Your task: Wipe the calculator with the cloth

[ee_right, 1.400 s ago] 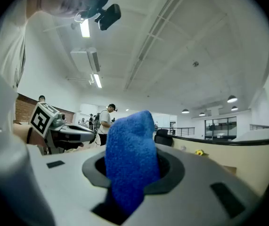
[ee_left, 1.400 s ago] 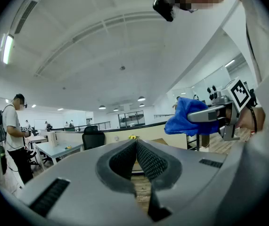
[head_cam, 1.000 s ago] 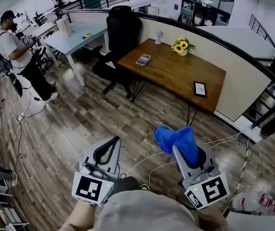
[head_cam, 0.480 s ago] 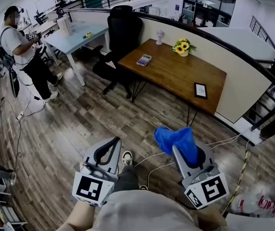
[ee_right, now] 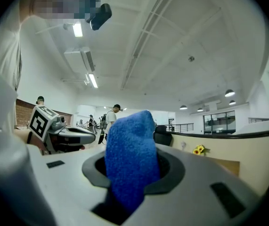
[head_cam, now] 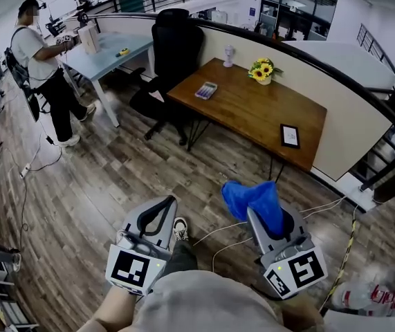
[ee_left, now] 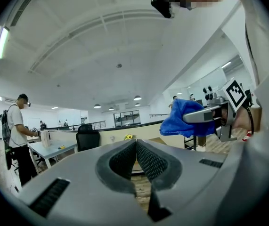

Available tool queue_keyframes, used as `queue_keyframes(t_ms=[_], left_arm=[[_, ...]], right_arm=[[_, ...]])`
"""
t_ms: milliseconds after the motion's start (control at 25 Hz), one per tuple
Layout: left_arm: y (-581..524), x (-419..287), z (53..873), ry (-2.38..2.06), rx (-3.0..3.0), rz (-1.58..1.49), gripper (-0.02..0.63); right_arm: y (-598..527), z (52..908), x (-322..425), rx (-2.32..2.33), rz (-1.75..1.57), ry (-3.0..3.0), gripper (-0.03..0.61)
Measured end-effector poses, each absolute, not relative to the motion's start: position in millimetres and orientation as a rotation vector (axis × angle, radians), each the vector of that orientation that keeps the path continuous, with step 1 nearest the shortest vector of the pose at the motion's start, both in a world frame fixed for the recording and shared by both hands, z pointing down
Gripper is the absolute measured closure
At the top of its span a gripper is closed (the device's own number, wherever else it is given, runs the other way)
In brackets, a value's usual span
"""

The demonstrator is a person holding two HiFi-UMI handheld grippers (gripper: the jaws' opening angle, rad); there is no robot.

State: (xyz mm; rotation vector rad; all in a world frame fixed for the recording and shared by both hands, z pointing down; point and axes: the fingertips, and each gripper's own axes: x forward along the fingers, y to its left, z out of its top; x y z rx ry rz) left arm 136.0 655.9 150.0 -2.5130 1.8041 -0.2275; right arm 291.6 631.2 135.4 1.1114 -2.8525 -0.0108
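The calculator (head_cam: pixel 206 89) lies on the far left part of a brown wooden desk (head_cam: pixel 252 113), well ahead of both grippers. My right gripper (head_cam: pixel 254 211) is shut on a blue cloth (head_cam: pixel 256 203), which bulges up out of its jaws (ee_right: pixel 129 166). My left gripper (head_cam: pixel 161 206) is shut with nothing in it; its ribbed pads (ee_left: pixel 146 161) meet. Both grippers are held low in front of me, above the wood floor. The cloth (ee_left: pixel 187 119) and right gripper also show in the left gripper view.
On the desk stand a pot of sunflowers (head_cam: pixel 261 68), a small white bust (head_cam: pixel 229 54) and a framed picture (head_cam: pixel 290 135). A black office chair (head_cam: pixel 169 61) stands at the desk's left. A person (head_cam: pixel 45 71) stands by a pale blue table (head_cam: pixel 107 50). Cables (head_cam: pixel 232 234) trail on the floor.
The grippers have held still. The person at the far left has stepped towards the pale blue table. My shoe has come into view between the grippers.
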Motion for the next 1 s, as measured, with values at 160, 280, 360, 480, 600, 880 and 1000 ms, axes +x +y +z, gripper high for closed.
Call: queue_keyframes(t_ms=[160,280,360,480,600,880,1000], left_arm=[[630.9,124.0,149.0,1.788,-2.523,-0.235,0.606],[607.3,110.7,147.9,1.776,-2.531,-0.239,0.606],[588.9,101.3,146.8,1.755,-2.538,-0.247,0.606],[562.5,87.1,143.6,1.719,-2.543,-0.255,0.606],[532.0,66.7,144.5,1.714,-2.556,-0.262,0.606],[452.6,8.7,145.9,1.689,-2.599,-0.262,0.606],[417.9,-18.0,145.4,1.677,-2.61,-0.254,0.606]], right_arm=[[607.1,133.8,277.7,1.107,0.02,-2.864,0.448],[584.4,133.7,264.2,1.112,0.033,-2.86,0.448],[566.6,134.5,253.1,1.124,0.04,-2.852,0.448],[540.1,137.0,235.1,1.135,0.056,-2.841,0.448],[510.8,140.2,214.0,1.133,0.069,-2.824,0.448],[436.6,142.0,157.0,1.152,0.102,-2.786,0.446],[404.1,142.2,130.6,1.156,0.125,-2.787,0.446]])
